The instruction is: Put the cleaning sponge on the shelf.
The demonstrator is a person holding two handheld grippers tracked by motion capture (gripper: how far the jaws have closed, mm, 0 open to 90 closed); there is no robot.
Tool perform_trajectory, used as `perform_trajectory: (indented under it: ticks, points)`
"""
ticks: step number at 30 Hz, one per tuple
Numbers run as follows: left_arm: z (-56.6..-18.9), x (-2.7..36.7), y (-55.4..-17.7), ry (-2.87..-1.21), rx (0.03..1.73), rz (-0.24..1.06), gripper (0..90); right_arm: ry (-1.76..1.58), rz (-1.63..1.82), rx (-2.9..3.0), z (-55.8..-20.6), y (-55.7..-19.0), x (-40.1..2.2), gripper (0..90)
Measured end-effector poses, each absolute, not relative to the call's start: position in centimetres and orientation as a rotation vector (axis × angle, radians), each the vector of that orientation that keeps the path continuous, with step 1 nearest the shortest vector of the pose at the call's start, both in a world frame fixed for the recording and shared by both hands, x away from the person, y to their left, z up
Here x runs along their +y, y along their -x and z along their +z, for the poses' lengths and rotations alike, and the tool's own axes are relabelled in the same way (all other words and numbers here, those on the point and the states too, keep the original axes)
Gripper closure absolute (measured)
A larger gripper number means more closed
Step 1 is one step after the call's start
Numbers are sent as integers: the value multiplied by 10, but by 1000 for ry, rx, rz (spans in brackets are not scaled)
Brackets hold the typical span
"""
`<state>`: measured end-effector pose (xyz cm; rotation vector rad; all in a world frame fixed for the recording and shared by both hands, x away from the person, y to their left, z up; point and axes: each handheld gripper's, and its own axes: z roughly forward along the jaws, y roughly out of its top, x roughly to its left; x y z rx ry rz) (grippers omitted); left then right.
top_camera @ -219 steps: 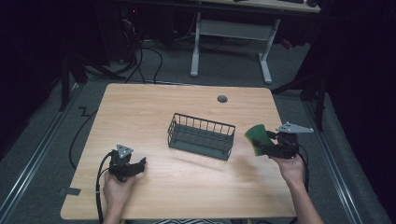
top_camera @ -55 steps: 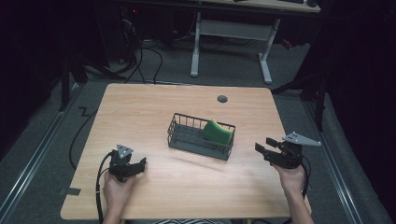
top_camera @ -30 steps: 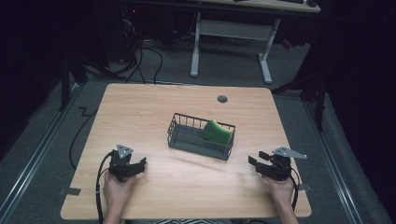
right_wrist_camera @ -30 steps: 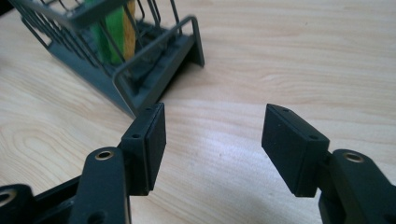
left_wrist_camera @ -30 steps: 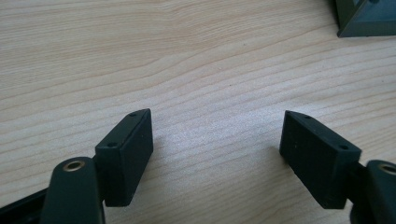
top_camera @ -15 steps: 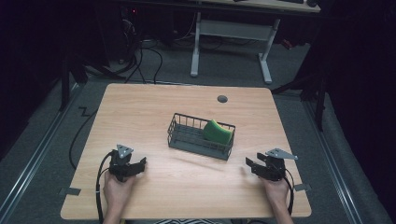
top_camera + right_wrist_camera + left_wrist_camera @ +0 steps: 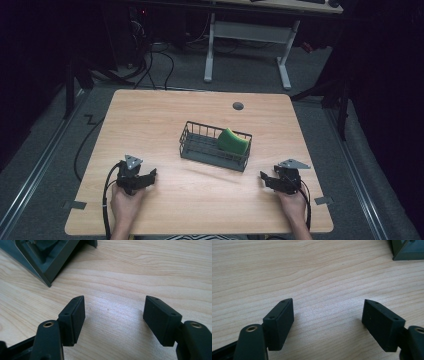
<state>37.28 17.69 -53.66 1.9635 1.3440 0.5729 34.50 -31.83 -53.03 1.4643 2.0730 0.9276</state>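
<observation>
A green sponge [image 7: 232, 141] lies in the right end of a dark wire basket [image 7: 200, 147] at the middle of the wooden table [image 7: 150, 120]. My left gripper [image 7: 149, 176] rests low near the front left, open and empty, with bare wood between its jaws [image 7: 327, 302]; a corner of the basket [image 7: 409, 251] shows at the top right of that view. My right gripper [image 7: 265, 179] sits low at the front right, pointing left. Its jaws have just been opening and stand wide with nothing between them [image 7: 114, 298]. The basket [image 7: 47, 257] lies ahead to the left.
A round cable hole [image 7: 238, 106] sits near the table's far edge. Behind the table stands another desk's white frame [image 7: 247, 32], with cables on the floor [image 7: 155, 55]. The room around is dark.
The right gripper, which held the sponge beside the basket at first, has come back empty, sunk toward the table's front right and opened wider. The sponge now lies in the basket. The left gripper has not moved.
</observation>
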Motion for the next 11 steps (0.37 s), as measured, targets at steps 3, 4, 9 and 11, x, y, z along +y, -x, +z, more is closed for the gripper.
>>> perform_trajectory:
  ticks: [3,4,9,11]
  points:
    - [-537,177,-373,-1964,1344,573,260,-1428,881,2085,-531,-345,-314,324]
    - [-537,177,-373,-1965,1343,575,261,-1428,880,2084,-531,-345,-314,319]
    - [-536,177,-372,-1968,1334,574,286,-1439,875,2077,-531,-345,-313,316]
    - [-536,177,-372,-1969,1333,573,289,-1439,875,2077,-531,-345,-313,316]
